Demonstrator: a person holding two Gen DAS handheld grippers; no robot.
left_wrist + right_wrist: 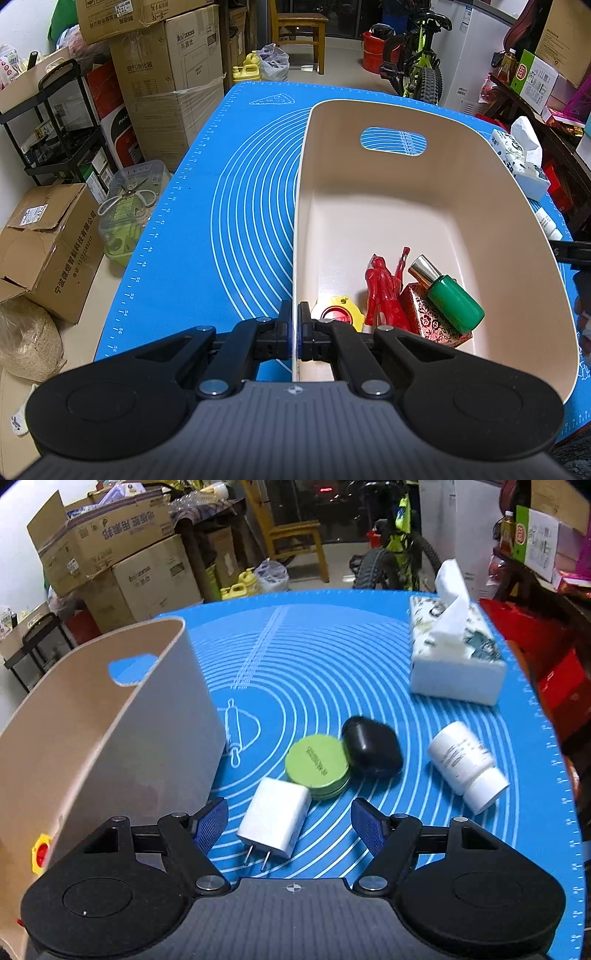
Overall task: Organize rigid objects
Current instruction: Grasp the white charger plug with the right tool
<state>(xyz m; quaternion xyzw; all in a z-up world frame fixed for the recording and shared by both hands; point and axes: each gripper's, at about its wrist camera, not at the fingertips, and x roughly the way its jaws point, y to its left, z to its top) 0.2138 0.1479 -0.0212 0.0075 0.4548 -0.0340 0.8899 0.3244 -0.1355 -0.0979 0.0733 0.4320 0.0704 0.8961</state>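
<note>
My left gripper is shut on the left wall of the beige bin. In the bin lie a red figure, a green bottle with a metal cap, a red patterned box and a yellow and red disc. My right gripper is open, its fingers on either side of a white charger plug on the blue mat. Beyond the plug lie a green round tin, a black case and a white bottle. The bin stands to the left.
A tissue box stands at the mat's far right. Cardboard boxes, a black cart and a clear plastic container crowd the floor on the left. A chair and a bicycle stand behind the table.
</note>
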